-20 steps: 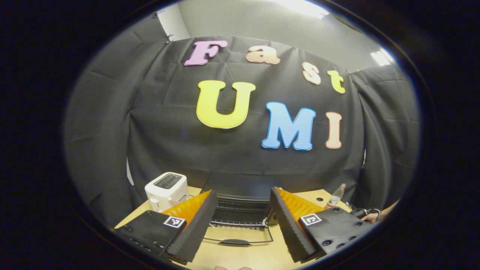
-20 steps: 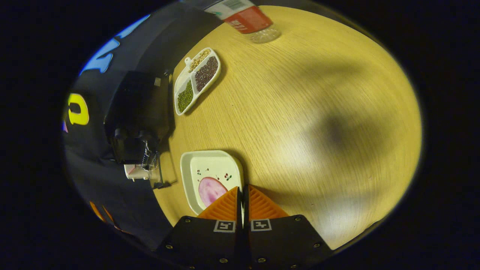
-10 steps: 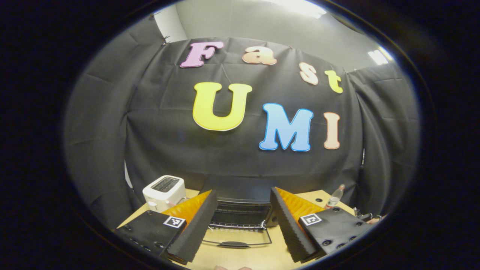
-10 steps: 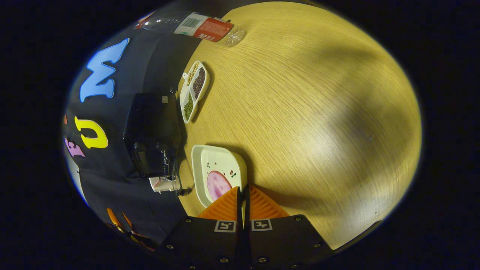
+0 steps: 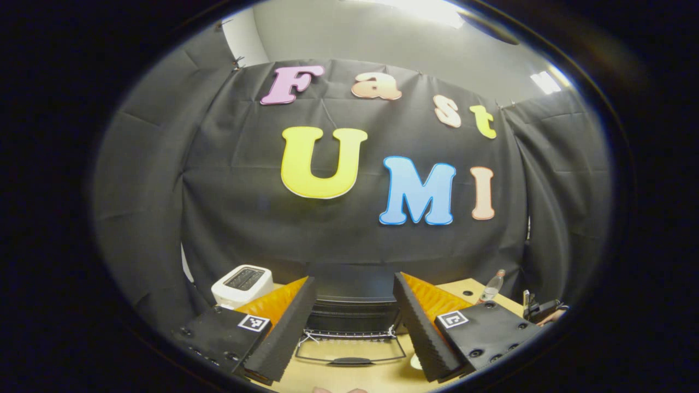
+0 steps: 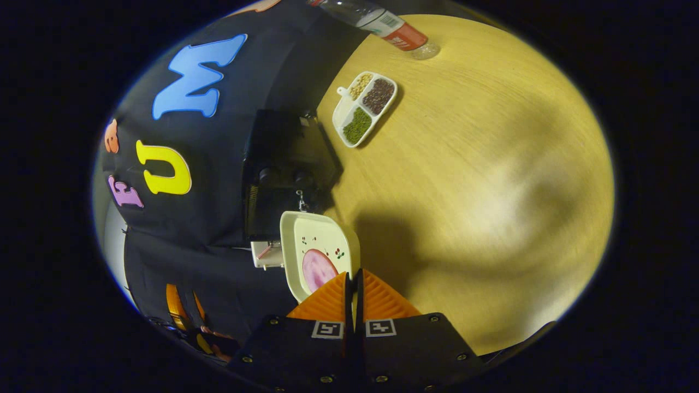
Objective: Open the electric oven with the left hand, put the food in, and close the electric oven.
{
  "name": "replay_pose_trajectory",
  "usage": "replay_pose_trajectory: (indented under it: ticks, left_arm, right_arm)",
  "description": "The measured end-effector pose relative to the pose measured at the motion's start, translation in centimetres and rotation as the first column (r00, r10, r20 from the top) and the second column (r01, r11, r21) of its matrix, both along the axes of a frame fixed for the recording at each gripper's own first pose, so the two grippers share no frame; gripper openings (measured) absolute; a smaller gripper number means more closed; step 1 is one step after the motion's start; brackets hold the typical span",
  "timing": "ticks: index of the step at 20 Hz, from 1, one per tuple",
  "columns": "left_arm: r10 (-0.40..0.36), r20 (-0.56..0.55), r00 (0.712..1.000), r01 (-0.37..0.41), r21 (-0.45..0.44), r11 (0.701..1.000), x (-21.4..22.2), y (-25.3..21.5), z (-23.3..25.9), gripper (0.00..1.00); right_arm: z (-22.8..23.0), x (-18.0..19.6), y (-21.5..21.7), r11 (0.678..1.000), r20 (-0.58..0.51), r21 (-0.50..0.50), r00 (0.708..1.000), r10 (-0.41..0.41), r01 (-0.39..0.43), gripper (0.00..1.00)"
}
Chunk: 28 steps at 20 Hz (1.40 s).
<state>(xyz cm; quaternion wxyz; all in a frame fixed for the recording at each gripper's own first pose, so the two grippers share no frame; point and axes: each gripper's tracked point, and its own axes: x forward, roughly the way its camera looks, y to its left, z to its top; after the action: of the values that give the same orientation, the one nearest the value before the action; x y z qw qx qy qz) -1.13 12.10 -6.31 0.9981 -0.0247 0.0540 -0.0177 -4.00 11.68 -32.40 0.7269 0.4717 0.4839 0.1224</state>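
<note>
The black electric oven [image 5: 349,314] stands at the back of the table, its glass door [image 5: 349,349] folded down flat toward me, handle nearest. My left gripper [image 5: 354,279] hangs open in front of it, holding nothing. In the right gripper view, my right gripper [image 6: 353,275] is shut on the rim of a white square plate [image 6: 311,237] that carries a pink slice of food [image 6: 318,270]. The plate hangs clear of the table, beside the oven [image 6: 284,169].
A white toaster [image 5: 242,284] stands left of the oven. A white divided dish of beans [image 6: 365,106] and a plastic bottle [image 6: 393,27] sit on the wooden table [image 6: 480,191] on the oven's far side. A hand [image 5: 546,314] shows at the right edge.
My right gripper has lifted the plate off the table and swung it toward the oven. The left gripper has stayed open and drifted only slightly.
</note>
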Motion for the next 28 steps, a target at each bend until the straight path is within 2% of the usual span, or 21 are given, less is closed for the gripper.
replay_pose_trajectory:
  ticks: [2,3,4,5,6,8,9,11,12,13,14,15,16,19,20,22,23,25,26,27,28]
  left_arm:
    - [0.005,-0.006,1.0,-0.005,0.001,1.0,-0.3,1.3,-0.3,0.95]
    - [0.01,-0.011,1.0,-0.01,0.006,1.0,-0.6,2.1,-0.6,0.95]
    - [0.017,-0.016,1.0,-0.017,0.013,1.0,-0.8,2.9,-0.9,1.0]
    - [0.025,-0.023,0.999,-0.025,0.017,1.0,-1.0,3.7,-1.2,0.95]
    - [0.032,-0.026,0.999,-0.032,0.016,0.999,-1.2,4.4,-1.4,0.96]
    - [0.048,-0.027,0.998,-0.048,0.015,0.999,-1.7,5.7,-1.4,0.95]
    - [0.058,-0.028,0.998,-0.057,0.017,0.998,-2.0,6.5,-1.4,1.0]
    - [0.077,-0.032,0.997,-0.077,0.021,0.997,-2.5,8.1,-1.4,0.95]
    - [0.09,-0.032,0.995,-0.089,0.023,0.996,-2.8,8.9,-1.5,1.0]
    - [0.104,-0.033,0.994,-0.103,0.026,0.994,-3.0,9.7,-1.7,1.0]
    - [0.116,-0.039,0.992,-0.115,0.026,0.993,-3.4,10.5,-1.9,0.95]
    - [0.131,-0.048,0.99,-0.13,0.025,0.991,-3.7,11.2,-2.2,0.95]
    - [0.145,-0.052,0.988,-0.144,0.024,0.989,-4.0,12.0,-2.3,1.0]
    - [0.176,-0.067,0.982,-0.175,0.019,0.984,-4.5,13.8,-2.9,0.95]
    - [0.183,-0.075,0.98,-0.182,0.017,0.983,-4.2,14.0,-3.0,1.0]
    - [0.191,-0.084,0.978,-0.191,0.013,0.982,-4.1,13.8,-3.2,1.0]
    - [0.194,-0.084,0.977,-0.194,0.013,0.981,-4.0,14.0,-3.3,0.96]
    - [0.204,-0.087,0.975,-0.203,0.014,0.979,-3.9,14.6,-3.9,1.0]
    - [0.212,-0.088,0.973,-0.211,0.014,0.977,-3.9,15.0,-4.0,0.96]
    - [0.218,-0.087,0.972,-0.218,0.011,0.976,-3.9,15.5,-3.8,1.0]
    - [0.223,-0.09,0.971,-0.223,0.006,0.975,-4.1,15.7,-3.7,1.0]
  right_arm:
    - [0.1,0.6,3.3,1.0,0.003,0.018,1.0,-0.001,0.001,0.0]
    - [0.4,0.8,4.8,1.0,0.004,0.024,1.0,-0.006,0.006,0.01]
    - [0.4,1.5,6.0,0.999,0.002,0.032,1.0,-0.021,0.021,0.01]
    - [0.6,1.8,7.3,0.999,-0.003,0.038,0.999,-0.038,0.038,0.01]
    - [0.6,2.4,8.5,0.998,-0.007,0.037,0.998,-0.055,0.056,0.01]
    - [0.4,3.6,10.3,0.995,0.004,0.013,0.995,-0.104,0.104,0.01]
    - [0.2,4.0,11.0,0.991,0.0,-0.003,0.991,-0.136,0.136,0.01]
    - [-0.4,5.0,11.9,0.98,-0.014,-0.02,0.98,-0.2,0.199,0.01]
    - [-0.5,5.7,12.5,0.974,-0.018,-0.018,0.974,-0.226,0.226,0.0]
    - [-0.4,6.2,13.1,0.967,-0.021,-0.012,0.967,-0.255,0.255,0.01]
    - [-0.5,6.8,13.5,0.959,-0.028,-0.01,0.959,-0.283,0.283,0.0]
    - [-0.5,7.4,14.0,0.95,-0.036,-0.009,0.95,-0.311,0.311,0.0]
    - [-0.7,8.2,14.6,0.941,-0.049,-0.007,0.94,-0.337,0.337,0.0]
    - [-0.9,10.8,16.5,0.916,-0.079,0.016,0.914,-0.398,0.4,0.01]
    - [-1.0,11.7,16.9,0.906,-0.085,0.015,0.904,-0.42,0.422,0.01]
    - [-1.3,13.2,17.8,0.878,-0.111,0.011,0.873,-0.474,0.478,0.01]
    - [-1.3,14.0,18.4,0.863,-0.116,0.014,0.858,-0.5,0.505,0.0]
    - [-1.2,15.6,19.2,0.835,-0.121,0.012,0.83,-0.545,0.55,0.01]
    - [-1.2,16.3,19.5,0.819,-0.126,0.012,0.813,-0.568,0.574,0.01]
    - [-1.1,17.1,19.9,0.807,-0.13,0.017,0.801,-0.584,0.591,0.01]
    - [-1.2,17.7,20.1,0.794,-0.132,0.018,0.789,-0.601,0.608,0.01]
